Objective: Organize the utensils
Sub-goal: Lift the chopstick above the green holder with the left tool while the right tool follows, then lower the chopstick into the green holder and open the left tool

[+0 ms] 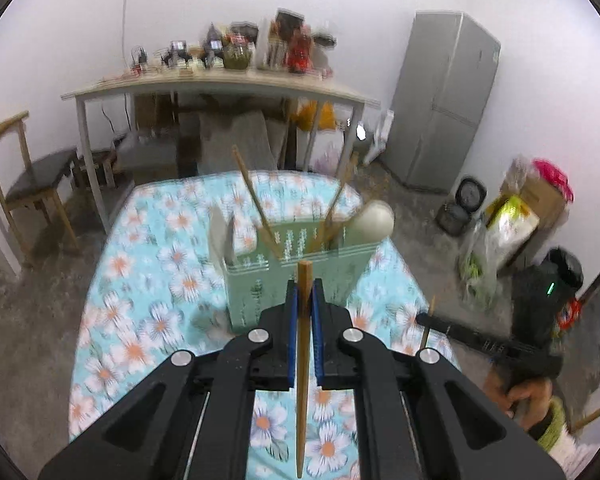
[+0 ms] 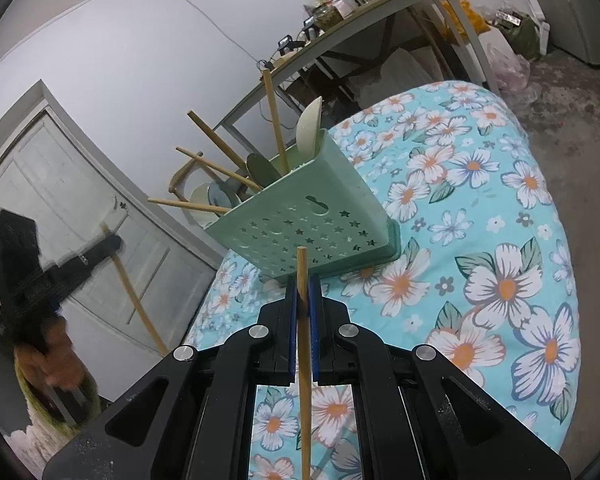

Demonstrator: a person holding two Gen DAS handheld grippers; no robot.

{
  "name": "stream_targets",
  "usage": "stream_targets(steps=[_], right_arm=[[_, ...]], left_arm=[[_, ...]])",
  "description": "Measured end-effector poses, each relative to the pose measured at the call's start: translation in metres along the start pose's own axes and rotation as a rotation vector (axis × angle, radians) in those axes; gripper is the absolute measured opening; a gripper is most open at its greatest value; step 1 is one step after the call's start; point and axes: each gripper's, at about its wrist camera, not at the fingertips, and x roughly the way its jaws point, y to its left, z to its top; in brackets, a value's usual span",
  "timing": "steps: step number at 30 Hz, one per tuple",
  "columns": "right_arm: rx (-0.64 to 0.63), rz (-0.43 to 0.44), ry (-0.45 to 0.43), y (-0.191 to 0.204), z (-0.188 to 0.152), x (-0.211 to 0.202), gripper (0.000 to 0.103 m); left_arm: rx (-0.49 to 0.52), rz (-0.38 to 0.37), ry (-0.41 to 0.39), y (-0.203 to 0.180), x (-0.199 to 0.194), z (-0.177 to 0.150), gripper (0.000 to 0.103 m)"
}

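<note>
The left tongs (image 1: 305,304) are clamped on a chopstick (image 1: 302,380), which runs upright between the blue pads (image 1: 293,320); its blunt top pokes just above the fingertips and its thin end hangs below them. The right tongs (image 2: 305,304) likewise grip a second chopstick (image 2: 304,360), held nearly upright, with its top just past the tips.

Straight ahead of both tongs stands a green holder (image 1: 300,276) on a table covered with a floral cloth (image 1: 148,280). In the right wrist view the holder (image 2: 312,220) shows a star-punched wall facing the tongs, and it is just beyond the tip of the gripped chopstick. Several more chopsticks (image 2: 220,148) lean out of it at different angles, along with a pale spoon (image 2: 310,128) and a green spoon (image 2: 260,168).

From the left tongs, the right tongs (image 1: 430,326) appear off to the right with a hand (image 1: 528,396) behind them; from the right tongs, the left tongs (image 2: 108,246) appear blurred at far left.

Beyond the table are a desk (image 1: 220,84) piled with goods, a chair (image 1: 24,184) and a fridge (image 1: 444,100).
</note>
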Motion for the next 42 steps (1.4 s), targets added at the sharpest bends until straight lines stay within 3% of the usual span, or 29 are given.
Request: stream_targets(steps=[11,15,21,28,42], right_arm=[[0.005,0.012,0.014,-0.002,-0.003,0.004,0.004],[0.012,0.023,0.024,-0.003,-0.003,0.009,0.004],[0.021,0.035,0.033,-0.009,-0.001,0.014,0.004],[0.025,0.047,0.046,-0.015,0.002,0.020,0.004],[0.029,0.050,0.060,-0.018,0.002,0.024,0.004]], left_arm=[[-0.067,-0.074,-0.327,-0.012,-0.046,0.078,0.006],[-0.030,-0.007,-0.461,-0.027,-0.047,0.096,0.006],[0.013,0.099,-0.588,-0.032,-0.031,0.110,0.006],[0.037,0.189,-0.578,-0.024,0.025,0.108,0.006],[-0.008,0.210,-0.467,-0.009,0.083,0.069,0.006]])
